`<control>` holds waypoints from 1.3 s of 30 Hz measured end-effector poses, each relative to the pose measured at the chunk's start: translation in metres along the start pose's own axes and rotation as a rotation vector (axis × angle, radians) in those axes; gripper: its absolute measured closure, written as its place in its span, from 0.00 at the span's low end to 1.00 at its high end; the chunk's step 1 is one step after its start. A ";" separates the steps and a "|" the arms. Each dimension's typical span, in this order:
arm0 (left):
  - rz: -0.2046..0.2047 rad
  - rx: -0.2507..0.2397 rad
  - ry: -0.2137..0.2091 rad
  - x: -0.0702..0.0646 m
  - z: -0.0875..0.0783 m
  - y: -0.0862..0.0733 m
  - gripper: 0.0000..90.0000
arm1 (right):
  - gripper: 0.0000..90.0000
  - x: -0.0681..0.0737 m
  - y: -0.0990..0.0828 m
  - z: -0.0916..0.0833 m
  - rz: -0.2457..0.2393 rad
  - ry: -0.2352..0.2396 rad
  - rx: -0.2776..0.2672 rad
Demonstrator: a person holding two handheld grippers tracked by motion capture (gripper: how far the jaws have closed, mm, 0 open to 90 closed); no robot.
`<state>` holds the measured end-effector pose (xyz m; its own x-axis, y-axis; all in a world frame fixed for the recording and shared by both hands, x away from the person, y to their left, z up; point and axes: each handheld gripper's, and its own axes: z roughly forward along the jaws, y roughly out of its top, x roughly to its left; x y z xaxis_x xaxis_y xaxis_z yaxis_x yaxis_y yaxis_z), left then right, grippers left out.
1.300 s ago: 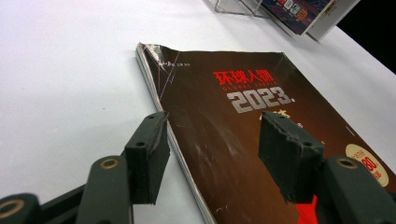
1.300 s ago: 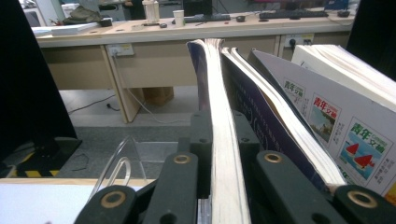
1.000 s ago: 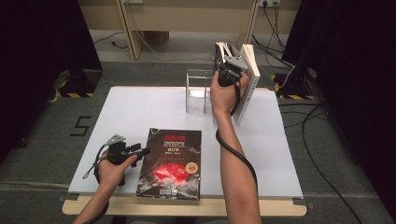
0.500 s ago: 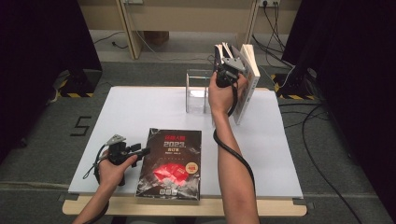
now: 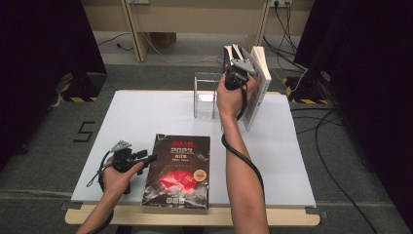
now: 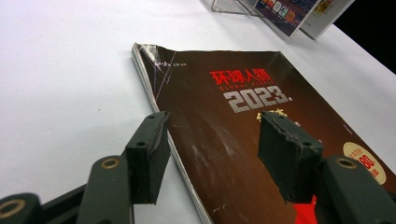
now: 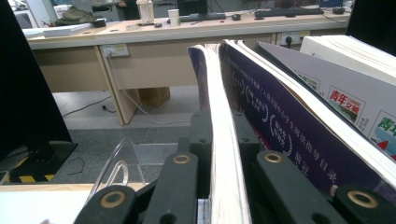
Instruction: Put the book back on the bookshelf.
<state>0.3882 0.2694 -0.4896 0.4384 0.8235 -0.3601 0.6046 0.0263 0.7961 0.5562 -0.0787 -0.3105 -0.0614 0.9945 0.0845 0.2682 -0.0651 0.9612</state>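
White table, upright magazine clamped between right tongs.

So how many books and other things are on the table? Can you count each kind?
Books lying flat: 1, the dark magazine
Books standing upright: about 3, the stack the right gripper is clamped on; exact count is hard to tell
Clear stands: 1, the acrylic holder
Grippers: 2, with the left gripper
Total: about 7

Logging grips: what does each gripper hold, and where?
Right gripper pinches an upright magazine by its top edge. Left gripper holds nothing, open over the black magazine.
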 end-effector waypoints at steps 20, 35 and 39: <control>0.008 0.006 -0.007 -0.001 0.002 -0.001 0.47 | 0.92 0.000 -0.002 0.005 -0.004 -0.017 -0.019; 0.008 0.012 -0.009 -0.003 0.003 -0.003 0.47 | 0.77 -0.003 -0.015 -0.021 -0.001 0.025 0.014; 0.007 0.008 -0.009 -0.003 0.003 -0.003 0.47 | 0.76 -0.007 -0.022 -0.033 0.001 0.030 0.023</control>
<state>0.3869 0.2652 -0.4920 0.4484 0.8187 -0.3587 0.6067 0.0159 0.7948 0.5189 -0.0871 -0.3231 -0.0904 0.9915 0.0936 0.2903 -0.0637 0.9548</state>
